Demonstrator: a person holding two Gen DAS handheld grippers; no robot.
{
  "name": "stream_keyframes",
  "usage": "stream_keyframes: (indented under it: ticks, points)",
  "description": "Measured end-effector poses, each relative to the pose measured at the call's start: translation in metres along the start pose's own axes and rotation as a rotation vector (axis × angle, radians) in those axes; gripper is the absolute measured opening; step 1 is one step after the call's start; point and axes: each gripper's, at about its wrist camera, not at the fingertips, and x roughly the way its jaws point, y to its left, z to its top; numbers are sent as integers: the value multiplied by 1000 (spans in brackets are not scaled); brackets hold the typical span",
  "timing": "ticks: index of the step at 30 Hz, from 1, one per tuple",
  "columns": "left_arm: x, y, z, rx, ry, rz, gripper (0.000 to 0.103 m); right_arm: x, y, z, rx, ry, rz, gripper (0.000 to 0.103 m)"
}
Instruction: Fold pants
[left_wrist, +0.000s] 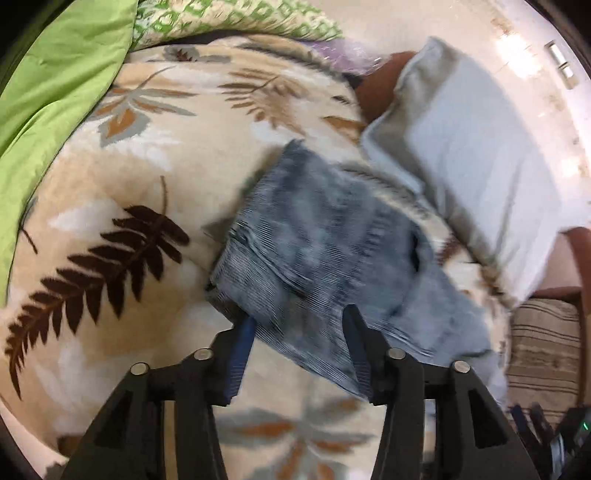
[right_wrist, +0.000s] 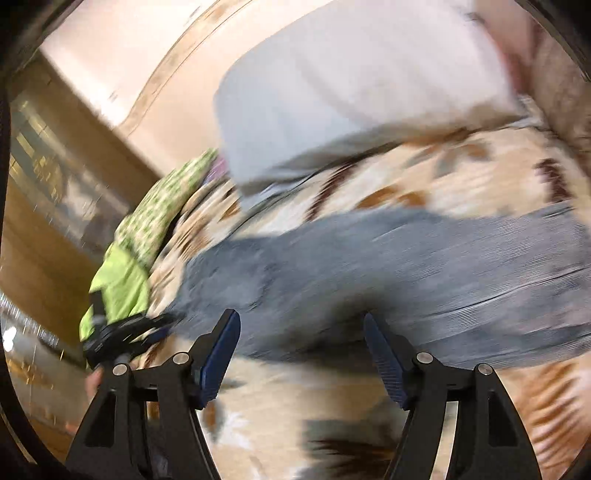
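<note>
Already the pants (left_wrist: 317, 251) lie as a compact, layered blue-grey bundle on the leaf-patterned blanket (left_wrist: 122, 184), centre of the left wrist view, with one paler layer sticking out toward the lower right. In the right wrist view they stretch as a blurred band across the middle. Judging by the stacked edges, at least one fold seems done; squaring the loose layer and perhaps one more fold appear to remain.

Over the bundle's near edge, the left gripper (left_wrist: 299, 323) has its jaws parted, with cloth showing between them and the pads not pressing on it, so it looks released. The right gripper (right_wrist: 301, 326) has its jaws spread wide above the pants' near edge, holding nothing. Both point downward at the bed.

A pale pillow (left_wrist: 472, 155) lies just beyond the pants at the upper right, and green bedding (left_wrist: 55, 74) fills the upper left.
</note>
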Motion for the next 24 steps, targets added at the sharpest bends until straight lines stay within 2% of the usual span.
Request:
stream_keyframes:
  ticks: [3, 6, 8, 11, 15, 17, 19, 22, 24]
  points:
    - [-7, -19, -14, 16, 25, -80, 49, -18, -41, 18, 62, -41, -63, 73]
    - [6, -55, -32, 80, 126, -173, 50, -27, -83, 22, 163, -92, -134, 73]
    - [22, -85, -47, 119, 210, -196, 50, -30, -108, 23, 225, -101, -176, 73]
    - [42, -117, -65, 154, 289, -223, 50, -36, -142, 34, 294, -80, -245, 73]
    - [71, -148, -78, 198, 354, -214, 50, -49, -173, 46, 338, -104, -314, 72]
    - [86, -157, -79, 227, 359, -190, 50, -49, -186, 46, 354, -99, -307, 67]
    - [92, -156, -78, 257, 353, -176, 50, -44, -197, 46, 358, -79, -318, 57]
    - [102, -162, -78, 268, 358, -173, 50, -37, -212, 45, 376, -56, -328, 52]
    - [102, -161, -77, 281, 353, -185, 50, -41, -217, 44, 388, -66, -329, 52]
